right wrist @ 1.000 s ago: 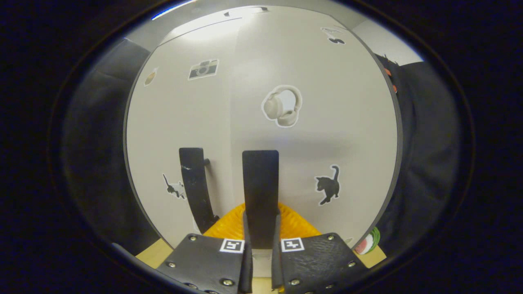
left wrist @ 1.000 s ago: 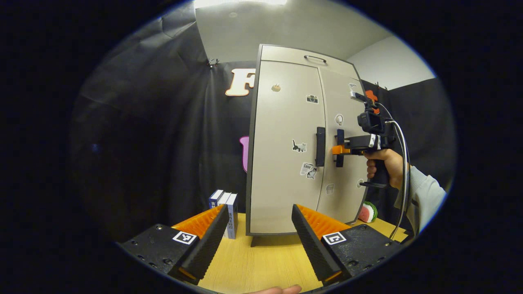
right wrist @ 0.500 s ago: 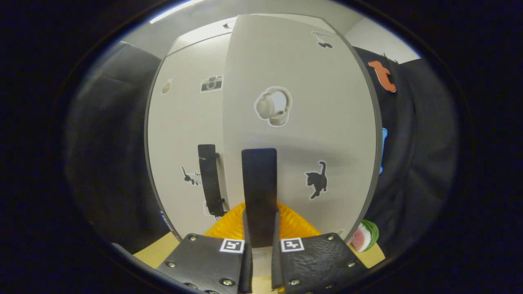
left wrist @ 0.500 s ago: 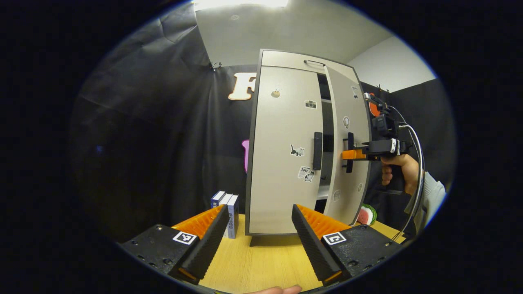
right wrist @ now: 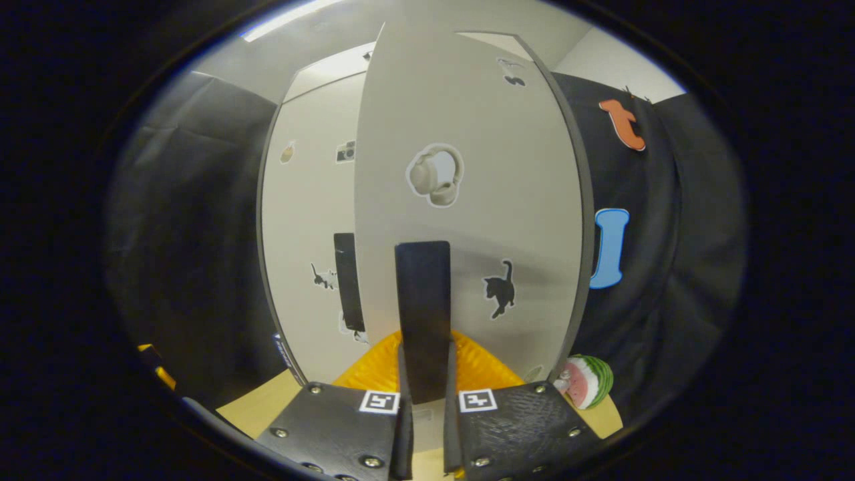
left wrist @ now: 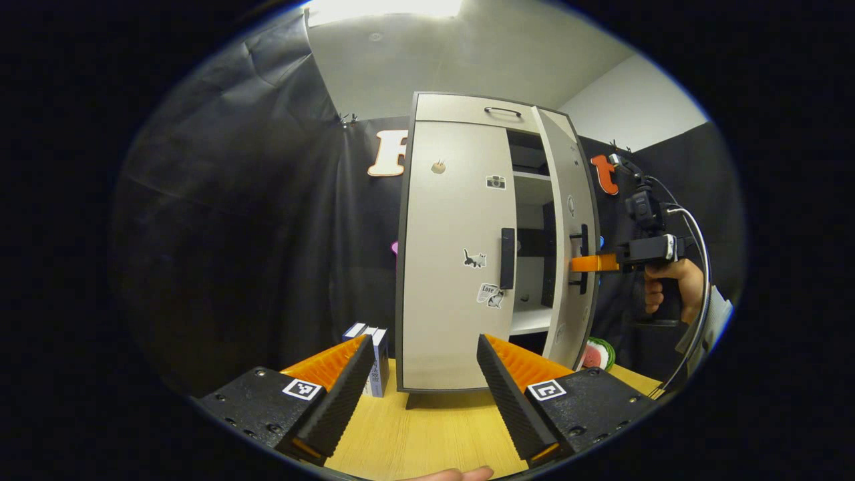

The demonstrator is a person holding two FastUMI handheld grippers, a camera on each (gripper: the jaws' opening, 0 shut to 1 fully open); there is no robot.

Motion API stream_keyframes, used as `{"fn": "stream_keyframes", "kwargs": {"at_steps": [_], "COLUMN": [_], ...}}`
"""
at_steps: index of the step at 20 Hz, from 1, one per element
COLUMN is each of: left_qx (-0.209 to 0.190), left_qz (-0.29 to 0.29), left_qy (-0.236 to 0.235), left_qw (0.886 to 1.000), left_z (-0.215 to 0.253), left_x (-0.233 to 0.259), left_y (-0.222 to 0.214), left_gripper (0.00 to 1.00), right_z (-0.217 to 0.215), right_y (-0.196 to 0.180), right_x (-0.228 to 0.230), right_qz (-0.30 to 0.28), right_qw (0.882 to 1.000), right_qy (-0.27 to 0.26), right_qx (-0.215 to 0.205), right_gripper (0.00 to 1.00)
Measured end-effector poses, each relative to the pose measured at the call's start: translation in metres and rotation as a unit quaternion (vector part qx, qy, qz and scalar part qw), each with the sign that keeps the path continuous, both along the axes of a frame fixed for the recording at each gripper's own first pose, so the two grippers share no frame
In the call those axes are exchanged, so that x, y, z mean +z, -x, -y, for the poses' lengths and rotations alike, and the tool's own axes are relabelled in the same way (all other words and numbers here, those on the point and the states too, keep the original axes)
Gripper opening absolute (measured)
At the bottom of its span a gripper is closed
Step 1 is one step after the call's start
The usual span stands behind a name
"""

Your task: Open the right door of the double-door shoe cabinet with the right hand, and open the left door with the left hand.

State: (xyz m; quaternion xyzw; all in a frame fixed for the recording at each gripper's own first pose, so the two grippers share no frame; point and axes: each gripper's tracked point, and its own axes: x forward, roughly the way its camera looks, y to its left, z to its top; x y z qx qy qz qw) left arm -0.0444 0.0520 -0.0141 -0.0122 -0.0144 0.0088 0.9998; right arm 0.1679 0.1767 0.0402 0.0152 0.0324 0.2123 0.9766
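**One door swinging, one still shut**

Two fingers of the right gripper [right wrist: 423,394] are clamped on the flat black vertical bar handle [right wrist: 423,314] of the right door [right wrist: 467,214], a pale grey laminate panel dotted with small stickers. Seen from the left gripper view, that same tool [left wrist: 591,262] sits at mid-height on the door, held by a hand [left wrist: 664,284] in a light sleeve. The tall grey double-door shoe cabinet [left wrist: 461,110] stands on a light wooden tabletop [left wrist: 427,434]; its right door hangs partly open, showing white shelves [left wrist: 531,177] inside.

To do this step well, I would keep the squeeze firm on the handle and let the wrist follow the door's arc about its hinge at the outer edge, rather than dragging straight back, which could twist the bar out of the grip or shift the cabinet on the table.

The left gripper [left wrist: 424,384] hovers low in front of the cabinet with its fingers spread apart, holding nothing. The left door [left wrist: 454,247] is closed, its own black bar handle [left wrist: 507,258] free and well above the gripper.

Against half a second ago, the gap between the doors is clearly wider and more shelf is exposed; a second ago both doors were flush. A watermelon-slice toy [right wrist: 584,381] by the cabinet's right foot is now more fully exposed.
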Motion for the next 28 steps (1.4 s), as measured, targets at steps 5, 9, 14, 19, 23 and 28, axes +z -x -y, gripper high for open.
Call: {"fn": "stream_keyframes", "kwargs": {"at_steps": [5,9,14,19,23,28], "left_qx": [-0.017,-0.024,-0.044,-0.062,-0.065,-0.064], "left_qz": [-0.003,-0.003,0.0,0.0,-0.006,-0.01], "left_qy": [-0.004,-0.01,-0.011,-0.021,-0.018,-0.011], "left_qw": [1.0,1.0,0.999,0.998,0.998,0.998], "left_z": [0.021,0.034,0.058,0.075,0.079,0.085], "left_x": [0.0,-0.001,0.001,-0.002,-0.008,-0.011], "left_y": [-0.001,-0.001,0.003,0.005,0.003,-0.004], "left_gripper": [0.96,0.96,0.96,0.96,0.96,0.96], "right_z": [0.018,0.035,0.049,0.064,0.099,0.177], "right_y": [0.007,0.013,0.016,0.016,0.019,-0.011], "right_x": [0.0,0.001,0.001,0.001,0.001,-0.002], "right_qz": [0.001,0.006,0.009,0.01,0.012,0.014], "right_qw": [1.0,1.0,0.999,0.999,0.999,0.992], "right_qy": [-0.001,0.003,0.009,0.007,-0.007,-0.006], "right_qx": [-0.005,-0.01,-0.032,-0.031,-0.051,-0.128], "right_gripper": [0.18,0.18,0.17,0.17,0.1,0.02]}}
